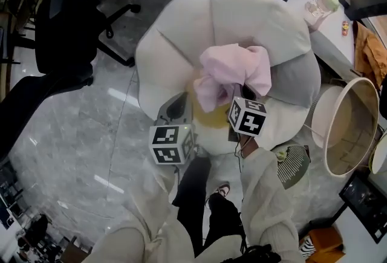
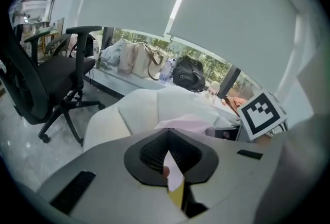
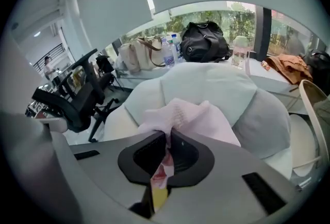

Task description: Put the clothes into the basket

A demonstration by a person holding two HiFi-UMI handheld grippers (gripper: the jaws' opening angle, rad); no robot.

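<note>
My right tongs (image 3: 168,138) pinch the pink garment (image 1: 236,68) above the beanbag (image 1: 242,8); my left tongs (image 2: 167,140) look closed, probably empty. Next I should carry it to the basket (image 1: 354,126).

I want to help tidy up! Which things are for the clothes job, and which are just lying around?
For the job: pink cloth, right gripper holding it, white basket.
Just lying about: office chair, black bag, water bottle.
</note>
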